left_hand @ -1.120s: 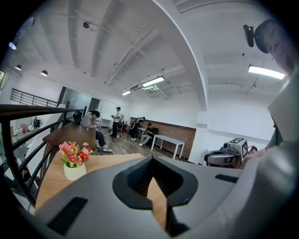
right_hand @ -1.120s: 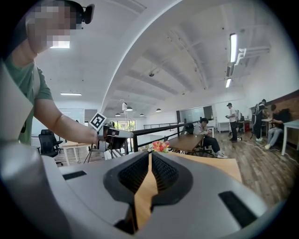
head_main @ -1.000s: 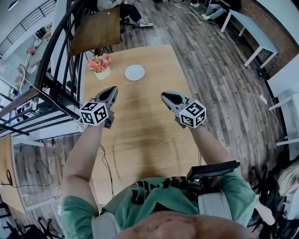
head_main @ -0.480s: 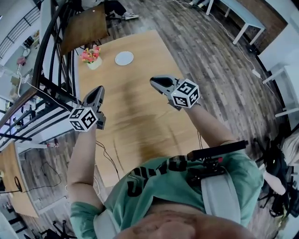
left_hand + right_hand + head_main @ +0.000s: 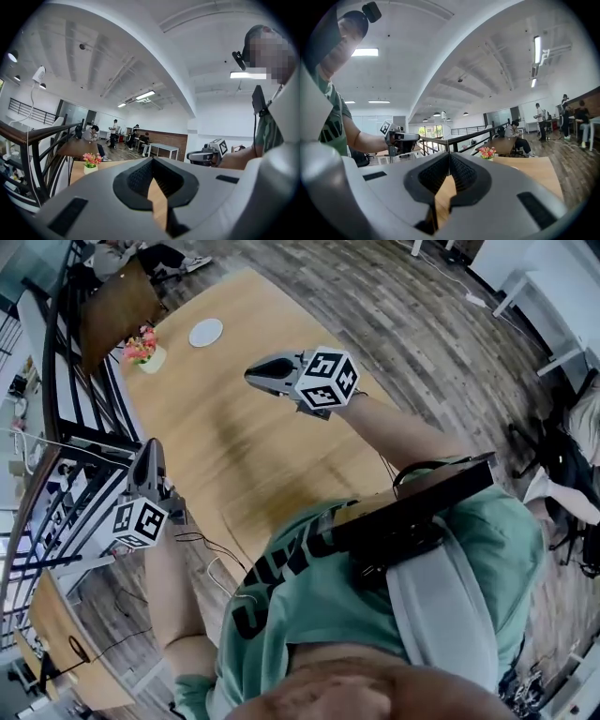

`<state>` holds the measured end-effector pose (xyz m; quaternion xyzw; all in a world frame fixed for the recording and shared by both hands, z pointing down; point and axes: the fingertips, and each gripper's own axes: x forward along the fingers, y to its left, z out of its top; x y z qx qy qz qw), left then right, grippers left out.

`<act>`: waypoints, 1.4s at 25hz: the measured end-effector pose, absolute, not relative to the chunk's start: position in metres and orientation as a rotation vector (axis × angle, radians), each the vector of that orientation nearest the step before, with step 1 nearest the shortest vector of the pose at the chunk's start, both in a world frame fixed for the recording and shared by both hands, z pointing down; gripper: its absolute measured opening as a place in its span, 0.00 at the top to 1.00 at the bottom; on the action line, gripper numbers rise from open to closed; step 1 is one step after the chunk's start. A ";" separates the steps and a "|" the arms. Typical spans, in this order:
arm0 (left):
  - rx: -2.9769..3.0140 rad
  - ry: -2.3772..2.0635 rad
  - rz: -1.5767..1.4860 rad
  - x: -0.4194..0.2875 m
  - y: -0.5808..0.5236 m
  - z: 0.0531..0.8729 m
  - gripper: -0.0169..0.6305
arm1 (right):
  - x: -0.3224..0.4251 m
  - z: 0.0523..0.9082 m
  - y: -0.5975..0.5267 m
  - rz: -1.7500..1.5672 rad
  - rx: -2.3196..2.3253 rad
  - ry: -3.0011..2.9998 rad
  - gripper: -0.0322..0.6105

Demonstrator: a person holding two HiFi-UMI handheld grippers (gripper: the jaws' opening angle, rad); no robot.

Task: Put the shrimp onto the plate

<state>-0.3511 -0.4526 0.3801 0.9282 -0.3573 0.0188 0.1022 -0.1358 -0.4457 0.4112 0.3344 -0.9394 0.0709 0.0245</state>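
Observation:
A small white plate (image 5: pixel 205 332) lies at the far end of the long wooden table (image 5: pixel 246 451). No shrimp shows in any view. My right gripper (image 5: pixel 255 373) is held up over the middle of the table and points toward the plate; its jaws are shut with nothing between them (image 5: pixel 449 157). My left gripper (image 5: pixel 151 448) hangs by the table's left edge next to the railing, also shut and empty (image 5: pixel 152 161). Each gripper view shows the other gripper: the right gripper (image 5: pixel 206 155) and the left gripper (image 5: pixel 401 138).
A pot of pink flowers (image 5: pixel 142 345) stands left of the plate. A dark metal railing (image 5: pixel 66 474) runs along the table's left side, and a brown desk (image 5: pixel 112 310) lies beyond it. People sit and stand far back in the room (image 5: pixel 115 133).
The head view has swung, so the table and plate sit higher and further left. My left gripper has drawn back and down to the table's left edge. The right gripper has stayed raised over the table.

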 end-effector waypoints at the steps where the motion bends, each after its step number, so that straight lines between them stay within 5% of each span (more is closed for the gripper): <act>1: 2.752 -1.043 0.063 -0.360 -0.444 0.379 0.97 | -0.143 0.409 -0.438 0.214 1.043 -2.905 0.94; 16: 2.749 -1.005 0.091 -0.421 -0.295 0.360 0.97 | -0.151 0.350 -0.324 0.229 1.165 -2.980 0.94; 35: 2.684 -0.792 0.039 -0.149 -0.143 0.366 0.97 | 0.056 0.401 -0.156 0.336 0.933 -3.039 0.94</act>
